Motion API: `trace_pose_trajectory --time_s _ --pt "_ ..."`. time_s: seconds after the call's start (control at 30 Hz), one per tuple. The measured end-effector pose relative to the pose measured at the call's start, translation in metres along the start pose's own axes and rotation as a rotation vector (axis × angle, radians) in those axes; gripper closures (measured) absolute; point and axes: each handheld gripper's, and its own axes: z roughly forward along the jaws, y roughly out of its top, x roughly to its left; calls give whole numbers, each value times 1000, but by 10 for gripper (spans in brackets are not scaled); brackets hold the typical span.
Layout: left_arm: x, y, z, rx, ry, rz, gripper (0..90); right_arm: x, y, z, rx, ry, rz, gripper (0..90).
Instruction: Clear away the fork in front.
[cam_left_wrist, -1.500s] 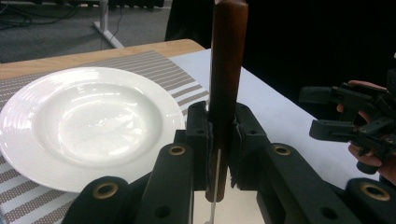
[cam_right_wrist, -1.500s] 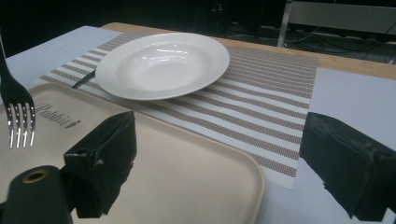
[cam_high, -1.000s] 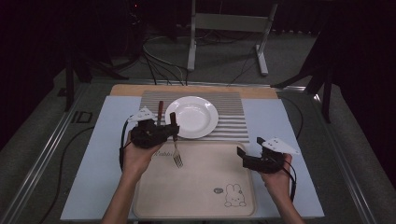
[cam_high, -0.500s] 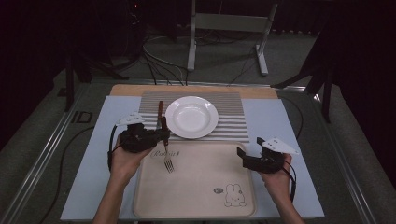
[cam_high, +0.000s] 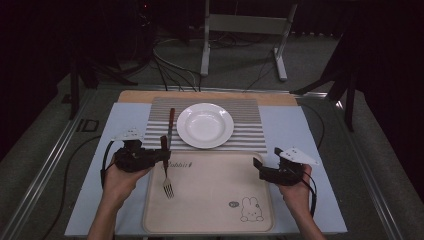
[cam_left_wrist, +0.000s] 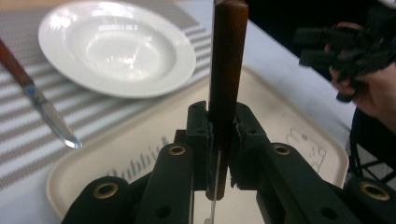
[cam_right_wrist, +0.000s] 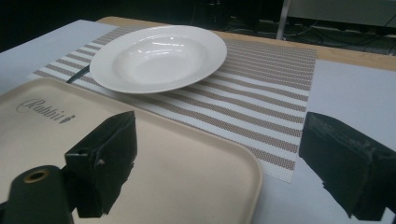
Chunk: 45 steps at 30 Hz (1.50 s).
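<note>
- Left gripper (cam_high: 162, 150), near the left edge of the tray (cam_high: 210, 227): jaws clamped on the fork (cam_high: 167, 167), by its dark wooden handle.
- Fork hangs over the tray's left part, tines toward the person, handle toward the placemat (cam_high: 250, 142). Cannot tell whether the tines touch the tray.
- Handling, as a judgement: light, stiff, metal front and wooden grip. Wood gives the pads better purchase than the slim metal neck. The present hold, low on the handle near the neck, looks sound; the long free end could swing if the grip slackens.
- Right gripper (cam_high: 260, 167), at the tray's right edge: jaws wide apart, nothing between them.
- Farther out: knife (cam_high: 170, 122) with matching handle, lying on the placemat just left of the plate (cam_high: 205, 125).
- Plate: white, glazed, fragile; keep the fork clear of its rim.
</note>
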Motion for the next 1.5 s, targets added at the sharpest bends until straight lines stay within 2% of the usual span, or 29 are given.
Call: trace_pose_trajectory --time_s 0.03,0.1,0.13,0.2,0.23,0.4,0.63,0.8,0.97,1.13,1.23,1.27,1.37,1.5 --pt "2 -5 3 23 -11 -18 803 0 0 0 1 0 -1 117" --pt "4 -11 6 36 7 -17 802 0 0 0 1 0 1 118" --pt "4 -14 7 35 18 -11 801 0 0 0 0 -1 1 118" --pt "7 -20 9 7 6 -19 797 -1 0 0 -1 -2 2 118" --pt "8 -24 10 7 13 -19 797 -1 0 -1 -1 -2 3 118" --pt "9 -40 17 34 38 -13 775 -1 0 -1 0 -3 6 119" --pt "13 -58 21 43 53 -38 745 1 -1 0 2 0 -3 119" --pt "15 -67 22 71 63 -43 730 0 -1 -1 3 -4 1 119" --pt "20 -73 24 98 97 -50 720 -1 -1 -2 0 -4 3 120" --pt "26 -75 23 110 127 -75 708 -1 -1 -3 0 -4 4 119" --pt "27 -77 23 122 167 -77 688 -2 -1 -3 -2 -5 4 119" --pt "27 -77 22 127 192 -74 671 -3 -1 -4 -2 -7 5 120" --pt "27 -75 17 106 240 -68 619 -4 -2 -4 1 -10 7 119" --pt "27 -72 7 25 274 -62 560 -6 -5 -6 6 -13 10 119"
